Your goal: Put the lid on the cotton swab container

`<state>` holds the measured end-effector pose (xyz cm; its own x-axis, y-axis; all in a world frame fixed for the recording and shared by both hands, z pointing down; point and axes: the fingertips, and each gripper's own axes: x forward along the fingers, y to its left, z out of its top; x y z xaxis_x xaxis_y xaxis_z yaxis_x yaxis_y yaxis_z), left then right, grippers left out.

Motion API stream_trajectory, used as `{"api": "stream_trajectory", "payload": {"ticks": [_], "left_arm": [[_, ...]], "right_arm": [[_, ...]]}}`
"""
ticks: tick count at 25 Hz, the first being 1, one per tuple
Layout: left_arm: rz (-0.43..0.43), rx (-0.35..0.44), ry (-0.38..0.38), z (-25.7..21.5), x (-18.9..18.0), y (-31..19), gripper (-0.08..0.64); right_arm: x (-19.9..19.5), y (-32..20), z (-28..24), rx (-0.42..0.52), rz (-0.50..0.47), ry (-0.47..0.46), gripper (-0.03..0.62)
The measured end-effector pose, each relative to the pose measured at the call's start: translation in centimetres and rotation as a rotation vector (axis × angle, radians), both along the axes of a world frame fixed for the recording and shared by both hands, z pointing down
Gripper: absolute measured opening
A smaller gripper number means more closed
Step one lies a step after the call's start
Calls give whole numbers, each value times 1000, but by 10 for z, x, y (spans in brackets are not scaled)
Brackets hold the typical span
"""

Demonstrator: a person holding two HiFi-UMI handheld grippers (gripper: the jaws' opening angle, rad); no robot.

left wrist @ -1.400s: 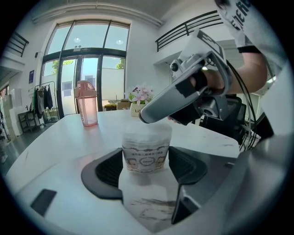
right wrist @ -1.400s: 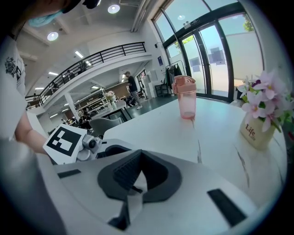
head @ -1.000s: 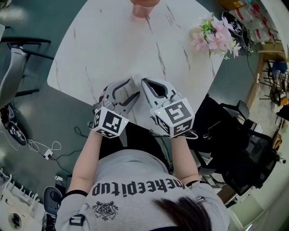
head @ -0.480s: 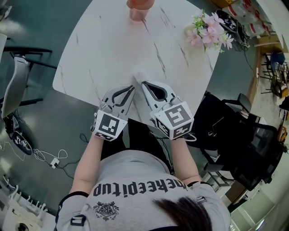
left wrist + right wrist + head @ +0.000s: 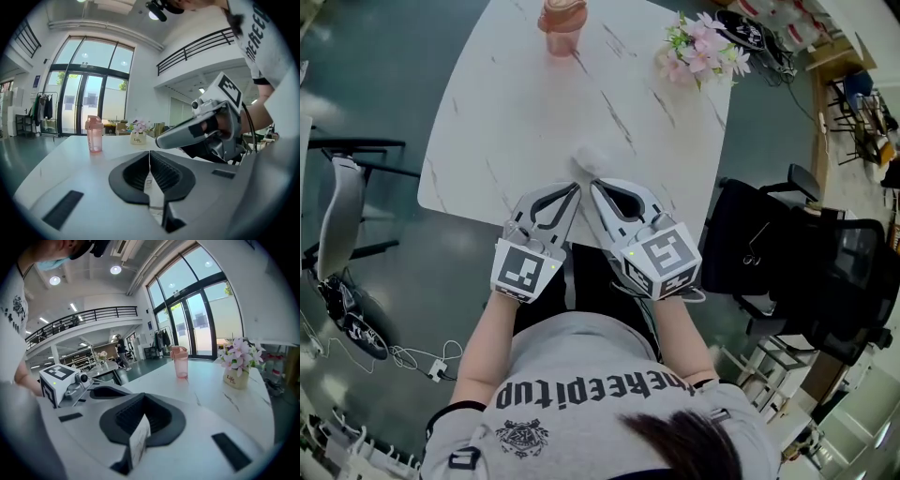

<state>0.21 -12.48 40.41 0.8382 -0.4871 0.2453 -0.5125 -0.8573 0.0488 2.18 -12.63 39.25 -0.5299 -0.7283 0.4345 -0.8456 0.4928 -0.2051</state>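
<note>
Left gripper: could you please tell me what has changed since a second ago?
The left gripper has just closed its jaws, wide apart before, onto the thin pale thing at both grippers' tips. The right gripper stayed shut on it; pink cup and flowers unmoved.

White marble-look table (image 5: 506, 122) w/ grey veins, rounded corners. Pink bottle (image 5: 561, 23) stood upright at far edge. Pot of pink flowers (image 5: 698, 47) sat at far right corner, well apart from bottle. Small pale item (image 5: 592, 157) showed over near part; blurry, couldn't tell if resting on top.
</note>
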Motion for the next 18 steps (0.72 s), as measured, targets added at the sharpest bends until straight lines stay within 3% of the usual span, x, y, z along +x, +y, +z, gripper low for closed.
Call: {"api": "stream_trajectory", "payload": {"ticks": [18], "left_arm": [[177, 98, 64, -83, -1, 33, 15]], "right_arm": [[-10, 46, -73, 189, 158, -21, 11]]}}
